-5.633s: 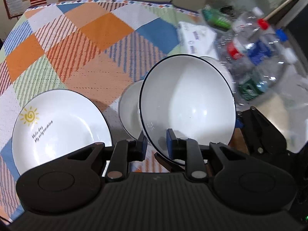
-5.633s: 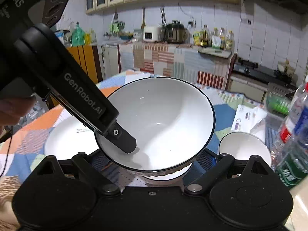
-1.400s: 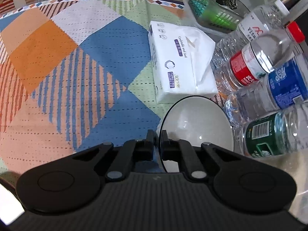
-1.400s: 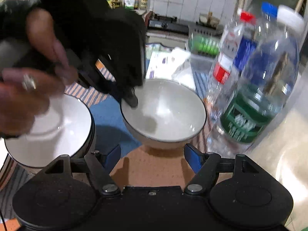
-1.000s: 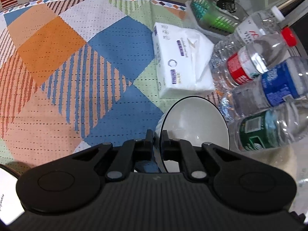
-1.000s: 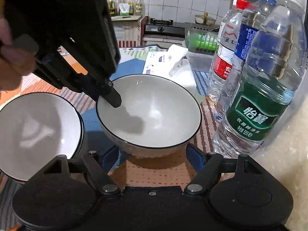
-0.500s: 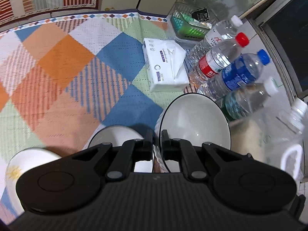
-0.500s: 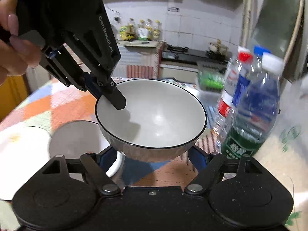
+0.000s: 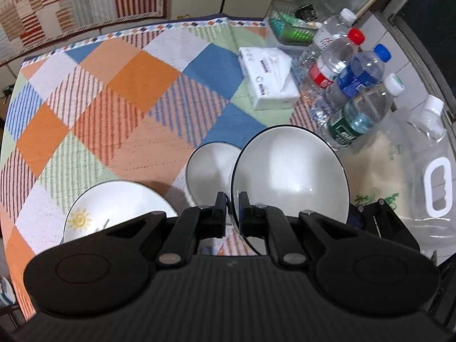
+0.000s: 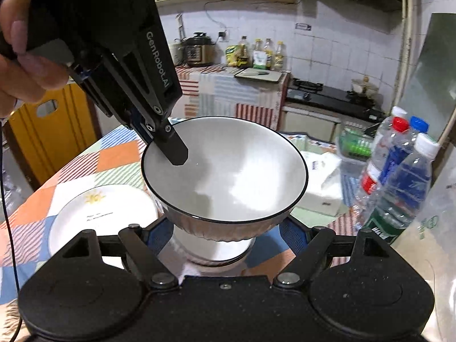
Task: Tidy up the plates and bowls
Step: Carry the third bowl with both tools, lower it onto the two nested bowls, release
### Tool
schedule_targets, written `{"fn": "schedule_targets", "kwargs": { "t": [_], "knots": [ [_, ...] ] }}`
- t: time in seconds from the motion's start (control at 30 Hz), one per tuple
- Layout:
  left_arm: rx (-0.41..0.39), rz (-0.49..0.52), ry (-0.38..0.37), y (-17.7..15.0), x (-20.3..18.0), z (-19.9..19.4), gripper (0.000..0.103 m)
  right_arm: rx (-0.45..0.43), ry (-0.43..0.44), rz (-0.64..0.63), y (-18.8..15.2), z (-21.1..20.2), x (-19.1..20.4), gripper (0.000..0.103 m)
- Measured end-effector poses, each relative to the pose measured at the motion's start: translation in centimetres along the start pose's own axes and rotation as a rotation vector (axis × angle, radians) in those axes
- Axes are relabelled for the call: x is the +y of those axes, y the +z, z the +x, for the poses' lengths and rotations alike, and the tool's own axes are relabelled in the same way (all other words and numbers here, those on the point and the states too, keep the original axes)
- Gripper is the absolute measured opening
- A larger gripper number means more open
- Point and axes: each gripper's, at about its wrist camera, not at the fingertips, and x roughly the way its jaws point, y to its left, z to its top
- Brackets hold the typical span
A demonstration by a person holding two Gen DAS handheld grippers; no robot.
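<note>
My left gripper (image 9: 230, 199) is shut on the rim of a white bowl with a dark rim (image 9: 293, 173), held in the air. In the right wrist view the same bowl (image 10: 228, 176) hangs from the left gripper (image 10: 171, 148). My right gripper (image 10: 226, 233) is open, its blue-padded fingers on either side under the bowl, not touching it that I can see. Below stands another white bowl (image 9: 208, 173), also in the right wrist view (image 10: 213, 250). A white plate with a sun print (image 9: 114, 208) lies to its left and also shows in the right wrist view (image 10: 97, 213).
A patchwork tablecloth (image 9: 119, 91) covers the table. A tissue pack (image 9: 268, 77), a green basket (image 9: 290, 28), several water bottles (image 9: 350, 97) and a large clear jug (image 9: 424, 179) stand at the right edge. Kitchen counters lie beyond.
The left gripper has lifted the bowl higher and carried it left, away from the bottles, to above the other bowl. The plate has come into view. The right gripper followed beneath, still open.
</note>
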Motion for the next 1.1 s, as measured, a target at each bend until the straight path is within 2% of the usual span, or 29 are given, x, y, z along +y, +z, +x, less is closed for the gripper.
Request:
{"fn": "schedule_targets", "kwargs": {
  "t": [0.1,0.23,0.37,0.67,0.9,1.1],
  "knots": [
    [0.008,-0.017,0.015,-0.3,0.8,0.4,0.006,0.004,0.023,-0.008,-0.3,0.6,0.3,0.086],
    [0.011,-0.030,0.070,-0.7,1.6,1.6,0.006,0.003,0.080,-0.028,-0.8,1.9,0.3,0.084],
    [0.029,-0.040,0.095,-0.5,2.4,3.5,0.006,0.035,0.134,0.002,-1.2,3.8,0.0,0.084],
    [0.022,-0.049,0.073,0.5,3.2,7.1,0.006,0.059,0.114,0.007,-2.1,6.2,-0.6,0.084],
    [0.020,0.014,0.155,0.4,2.2,8.9,0.007,0.130,0.165,0.062,-2.3,7.7,-1.7,0.085],
    [-0.003,0.109,0.222,-0.3,1.1,9.6,0.010,0.110,0.155,0.007,-2.5,7.6,-1.6,0.086]
  ]
}}
